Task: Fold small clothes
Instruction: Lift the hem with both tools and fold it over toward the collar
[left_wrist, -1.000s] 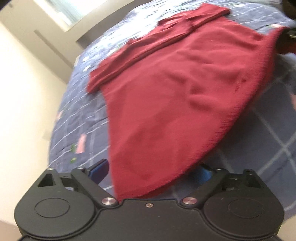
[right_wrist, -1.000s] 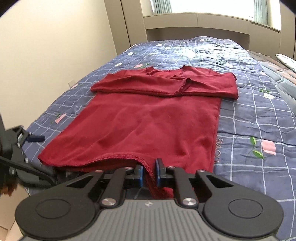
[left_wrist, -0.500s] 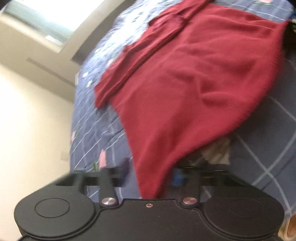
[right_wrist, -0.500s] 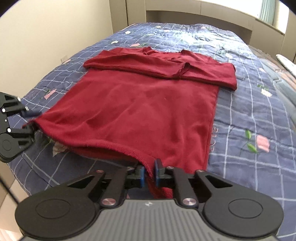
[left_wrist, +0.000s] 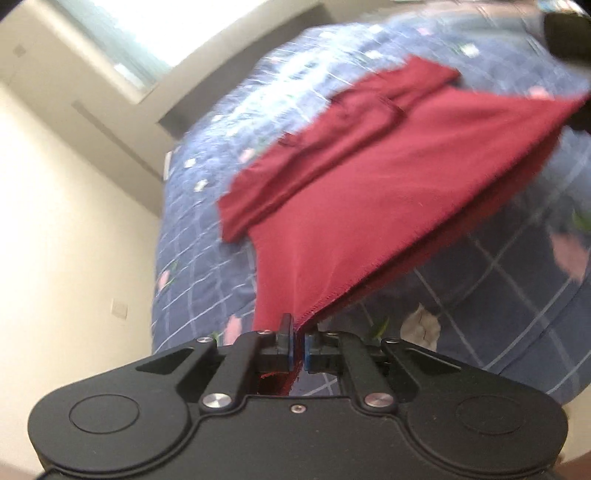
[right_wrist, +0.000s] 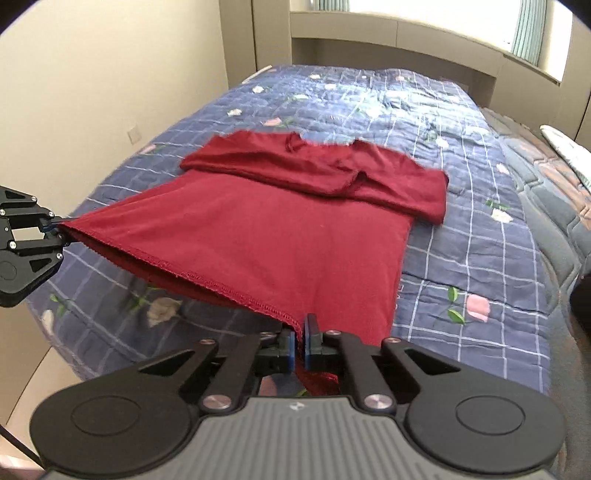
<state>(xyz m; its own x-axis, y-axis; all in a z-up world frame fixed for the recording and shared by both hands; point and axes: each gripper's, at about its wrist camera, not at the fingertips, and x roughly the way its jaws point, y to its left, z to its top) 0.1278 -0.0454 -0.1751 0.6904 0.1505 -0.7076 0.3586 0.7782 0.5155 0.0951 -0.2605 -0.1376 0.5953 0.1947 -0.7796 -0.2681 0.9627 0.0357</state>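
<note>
A dark red sweater (right_wrist: 277, 229) lies on the bed with both sleeves folded across its chest. Its bottom hem is lifted off the quilt and stretched between my grippers. My right gripper (right_wrist: 300, 332) pinches the hem's right corner, jaws closing the last bit, pads pressed on the cloth. My left gripper (left_wrist: 298, 332) grips the left corner of the sweater (left_wrist: 369, 184) the same way, its jaws closing tight on the fabric. In the right wrist view the left gripper (right_wrist: 55, 229) shows at the left edge, pulling the hem taut.
The blue checked floral quilt (right_wrist: 461, 221) covers the bed, whose near edge drops off just below the hem. A cream wall (right_wrist: 110, 74) runs along the left side. A headboard ledge (right_wrist: 406, 33) and window lie beyond. More bedding (right_wrist: 546, 173) sits at the right.
The left gripper's jaws closed onto the hem's left corner. Both grippers rose, and the hem came up off the quilt and now hangs stretched between them.
</note>
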